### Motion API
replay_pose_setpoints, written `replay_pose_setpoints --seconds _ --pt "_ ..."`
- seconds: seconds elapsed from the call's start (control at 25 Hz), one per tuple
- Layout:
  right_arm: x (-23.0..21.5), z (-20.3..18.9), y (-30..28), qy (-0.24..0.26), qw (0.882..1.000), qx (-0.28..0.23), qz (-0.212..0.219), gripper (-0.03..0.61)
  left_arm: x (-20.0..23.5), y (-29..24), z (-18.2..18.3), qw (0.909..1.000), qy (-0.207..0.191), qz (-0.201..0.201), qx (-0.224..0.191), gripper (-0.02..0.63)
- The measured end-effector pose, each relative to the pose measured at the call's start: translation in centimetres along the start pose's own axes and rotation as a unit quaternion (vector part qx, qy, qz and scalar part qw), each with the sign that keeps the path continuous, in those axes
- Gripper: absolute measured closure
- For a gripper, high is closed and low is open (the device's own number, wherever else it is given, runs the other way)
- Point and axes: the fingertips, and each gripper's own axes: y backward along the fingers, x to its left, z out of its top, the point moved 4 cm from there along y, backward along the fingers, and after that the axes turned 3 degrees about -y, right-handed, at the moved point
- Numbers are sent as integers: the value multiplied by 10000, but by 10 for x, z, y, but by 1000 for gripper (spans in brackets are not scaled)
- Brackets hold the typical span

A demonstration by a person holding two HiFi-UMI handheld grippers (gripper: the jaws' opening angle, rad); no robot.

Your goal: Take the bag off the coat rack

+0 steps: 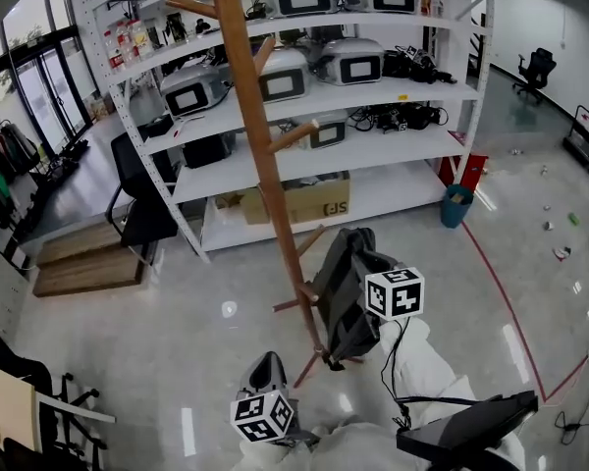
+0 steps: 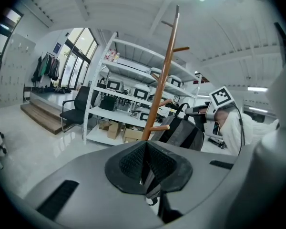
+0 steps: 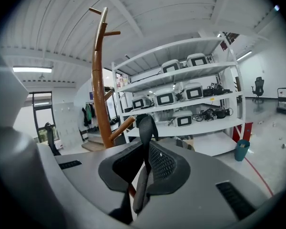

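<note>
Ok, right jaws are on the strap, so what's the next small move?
Probably raise the right gripper a little and draw it away from the coat rack. Its jaws are shut on the strap of the bag, which hangs close beside the rack, and the nearby peg slants upward, so the strap likely must rise to clear it.

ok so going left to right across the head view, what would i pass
wooden step → black chair → coat rack → bag → blue bin → office chair
</note>
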Motion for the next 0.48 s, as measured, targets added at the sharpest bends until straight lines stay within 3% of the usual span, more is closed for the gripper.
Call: replay_pose_setpoints --seconds 0.48 --pt "8 -68 78 -40 9989 258 -398 538 -56 -12 -15 9948 -331 -930 252 611"
